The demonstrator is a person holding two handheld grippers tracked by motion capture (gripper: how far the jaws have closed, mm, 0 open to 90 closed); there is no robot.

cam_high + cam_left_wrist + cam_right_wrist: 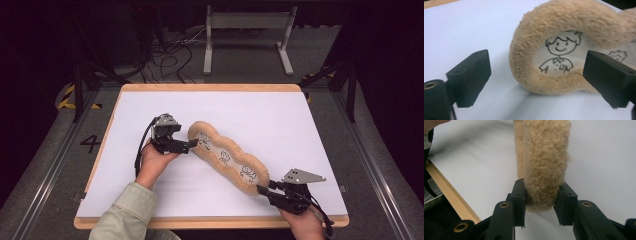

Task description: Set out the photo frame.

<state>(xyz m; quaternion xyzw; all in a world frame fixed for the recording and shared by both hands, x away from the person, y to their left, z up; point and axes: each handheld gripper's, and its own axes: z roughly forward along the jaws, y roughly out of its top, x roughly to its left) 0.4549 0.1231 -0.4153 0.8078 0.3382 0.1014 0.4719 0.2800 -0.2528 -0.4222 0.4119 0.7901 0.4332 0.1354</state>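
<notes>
Fluffy tan case (227, 156) is lying across the white mat (280, 120), looking soft & light, prob. floppy. We're pinching its near-right end w/ the right gripper (263, 190); left gripper (194, 143) is gaping by the far-left end, gripping nothing.

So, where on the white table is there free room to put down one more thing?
The table is bare along its far edge and in the far right corner, beyond the fluffy pencil case. The near strip between the two forearms is also free. It is crowded along the diagonal, where the left claw and the right claw meet the case's ends.
</notes>
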